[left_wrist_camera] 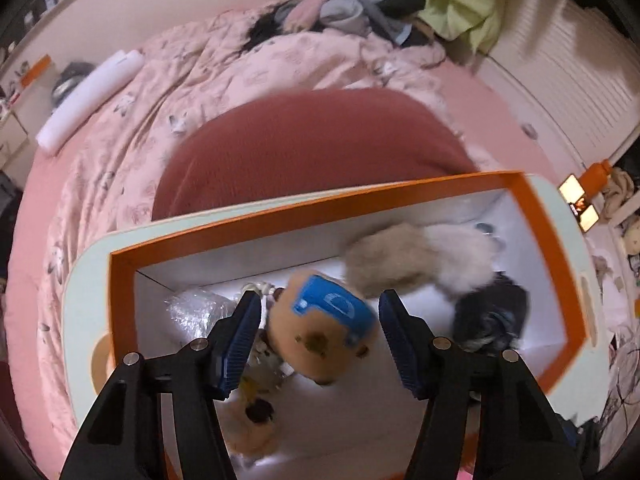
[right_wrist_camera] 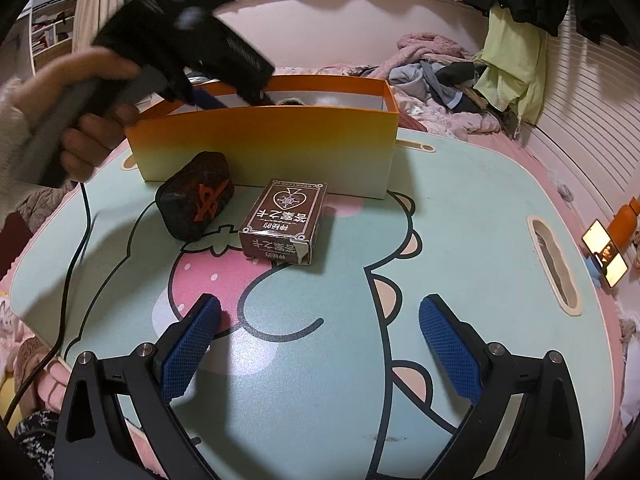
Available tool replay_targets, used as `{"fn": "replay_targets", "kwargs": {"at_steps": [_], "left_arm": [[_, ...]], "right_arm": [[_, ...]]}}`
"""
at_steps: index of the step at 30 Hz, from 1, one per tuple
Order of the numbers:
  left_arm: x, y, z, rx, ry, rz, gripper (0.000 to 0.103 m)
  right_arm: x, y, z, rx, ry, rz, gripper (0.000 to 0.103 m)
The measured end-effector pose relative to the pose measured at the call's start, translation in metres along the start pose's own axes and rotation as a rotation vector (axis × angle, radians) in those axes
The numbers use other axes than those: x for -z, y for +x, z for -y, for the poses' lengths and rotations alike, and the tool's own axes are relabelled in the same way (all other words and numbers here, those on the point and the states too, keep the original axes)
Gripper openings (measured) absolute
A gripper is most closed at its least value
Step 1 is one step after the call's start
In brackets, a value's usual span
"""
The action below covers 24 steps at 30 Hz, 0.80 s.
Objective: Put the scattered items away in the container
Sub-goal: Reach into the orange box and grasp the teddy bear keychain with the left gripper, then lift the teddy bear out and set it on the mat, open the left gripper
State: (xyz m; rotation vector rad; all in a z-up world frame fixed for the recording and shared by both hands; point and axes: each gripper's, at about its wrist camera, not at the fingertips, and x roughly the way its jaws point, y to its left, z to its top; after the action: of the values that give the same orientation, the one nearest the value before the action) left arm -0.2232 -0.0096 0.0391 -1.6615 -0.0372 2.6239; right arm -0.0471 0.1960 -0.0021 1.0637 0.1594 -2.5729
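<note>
Ahead of my right gripper lies the pale green surface printed with a cartoon bear and a pink strawberry. Straight in front, well past my fingertips, a brown card box with white lettering lies flat on it. Just left of that sits a dark rounded case with an orange mark. Beyond both, at the far edge, stands the orange open-topped cardboard box. A black cable trails over the near-left edge. The surface rests on a pink floral bed.
</note>
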Motion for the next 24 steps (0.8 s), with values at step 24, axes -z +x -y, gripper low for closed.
{"fn": "replay_targets", "kwargs": {"at_steps": [24], "left_arm": [[0.129, -0.118, -0.019, 0.144, 0.005, 0.347, 0.047]], "right_arm": [[0.000, 0.000, 0.001, -0.001, 0.000, 0.000, 0.099]]}}
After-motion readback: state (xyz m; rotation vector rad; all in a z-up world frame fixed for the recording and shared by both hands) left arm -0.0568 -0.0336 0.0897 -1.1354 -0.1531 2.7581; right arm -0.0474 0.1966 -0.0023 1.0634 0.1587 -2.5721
